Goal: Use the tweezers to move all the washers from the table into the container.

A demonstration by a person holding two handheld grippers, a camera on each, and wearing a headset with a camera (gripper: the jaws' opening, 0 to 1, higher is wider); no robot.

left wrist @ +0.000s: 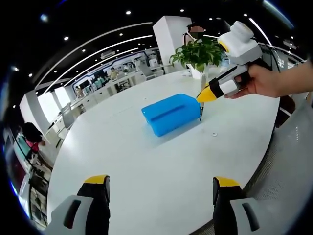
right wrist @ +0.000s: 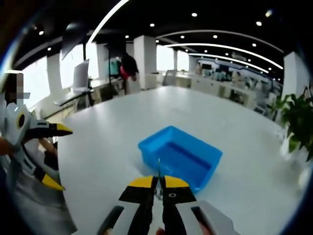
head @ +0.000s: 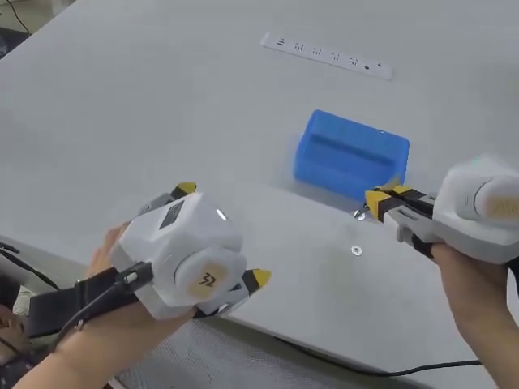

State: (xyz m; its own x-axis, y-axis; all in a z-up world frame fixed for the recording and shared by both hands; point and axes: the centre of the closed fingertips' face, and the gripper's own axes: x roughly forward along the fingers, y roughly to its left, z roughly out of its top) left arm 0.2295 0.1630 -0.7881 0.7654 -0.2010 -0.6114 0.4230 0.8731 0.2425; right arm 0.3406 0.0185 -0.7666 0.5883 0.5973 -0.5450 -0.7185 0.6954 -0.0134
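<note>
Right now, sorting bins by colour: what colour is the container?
The container is blue, clearest in the head view.

The counter (head: pixel 162 121) is smooth, matt white. The container (head: pixel 350 154) looks like blue plastic, faintly glossy. Tweezers (left wrist: pixel 201 113) and washer (head: pixel 356 251) glint like metal. The left claw (head: pixel 222 234) has a glossy white plastic shell.

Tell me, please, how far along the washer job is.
Done: unclear, the container is blurred inside. In hand: the right gripper is shut on tweezers, tips by the container. Remaining: one washer lies on the table; the left gripper hangs open.
</note>
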